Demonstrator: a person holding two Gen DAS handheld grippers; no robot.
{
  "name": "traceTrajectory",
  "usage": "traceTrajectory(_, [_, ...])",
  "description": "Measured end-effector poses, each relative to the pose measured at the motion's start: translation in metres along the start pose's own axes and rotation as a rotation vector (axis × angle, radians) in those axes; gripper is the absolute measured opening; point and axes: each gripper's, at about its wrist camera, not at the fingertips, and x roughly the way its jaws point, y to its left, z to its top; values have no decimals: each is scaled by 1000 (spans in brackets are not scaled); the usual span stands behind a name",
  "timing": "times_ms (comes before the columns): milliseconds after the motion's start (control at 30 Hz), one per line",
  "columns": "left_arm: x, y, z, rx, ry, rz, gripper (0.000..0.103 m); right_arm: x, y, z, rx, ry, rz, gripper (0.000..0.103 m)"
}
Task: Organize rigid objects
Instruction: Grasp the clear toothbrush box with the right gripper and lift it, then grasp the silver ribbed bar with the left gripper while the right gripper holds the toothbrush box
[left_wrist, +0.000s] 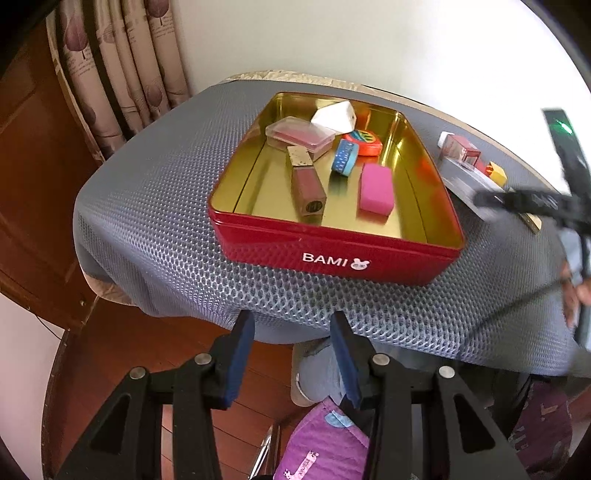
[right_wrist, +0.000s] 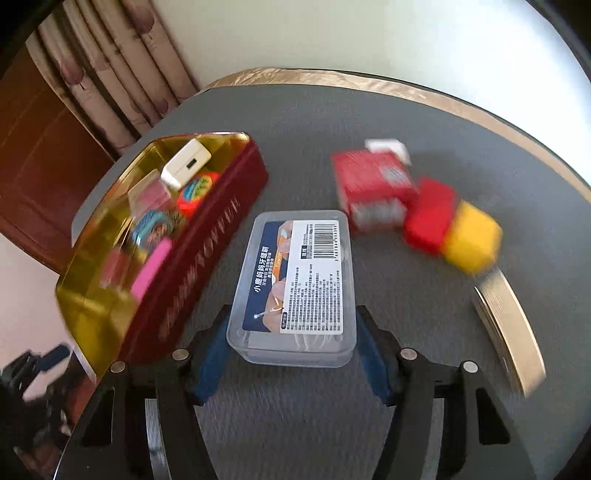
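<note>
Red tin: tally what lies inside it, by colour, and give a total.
In the tin:
White: 1, charger
Clear with red inside: 1, case
Mauve: 1, lip gloss
Blue: 1, tape roll
Orange-red: 1, round disc
Pink: 1, eraser
Total: 6

Both views are lit by strong daylight from the upper right, where the wall (left_wrist: 424, 44) is washed out to near white. Bright reflections are thrown off the gold inner walls of the red tin (left_wrist: 332, 254). The left wrist view is mostly sharp, though the right gripper (left_wrist: 532, 203) at its right edge is smeared. In the right wrist view the red and yellow blocks (right_wrist: 450, 229) are motion-blurred, while the clear plastic box (right_wrist: 295, 288) is rendered crisply. Straight lines are bent by fisheye distortion, and the corners are darkened.
</note>
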Motion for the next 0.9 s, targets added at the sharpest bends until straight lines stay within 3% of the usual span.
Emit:
traceTrajectory(167, [-1,-10,-4,27,-5,17,43,-21,-16,-45,-13,21,-86,60])
traceTrajectory(333, [-8,-30,-8,101,-33,47,43,-32,-31,-63,12,34,-93,62])
traceTrajectory(367, [-10,-34,-8,117,-38,49,43,-33,-32,-63,30,31,-92,69])
traceTrajectory(400, [-13,-40,-8,136,-45,50,43,-34,-35,-61,51,20,-93,84])
traceTrajectory(500, [-22,-56,-7,191,-76,55,43,-35,-39,-55,79,-4,-66,91])
traceTrajectory(600, [-30,-73,1,235,-102,42,43,-29,-38,-49,86,5,-60,86])
traceTrajectory(700, [-34,-88,15,257,-103,-20,43,-22,-36,-48,75,7,-64,61])
traceTrajectory(767, [-35,-97,25,268,-88,-94,43,-29,-39,-52,74,-6,-48,60])
traceTrajectory(867, [-34,-121,44,338,-64,-246,43,-52,-56,-66,87,-57,-87,60])
traceTrajectory(900, [-33,-127,49,361,-65,-265,43,-64,-68,-72,109,-79,-103,60])
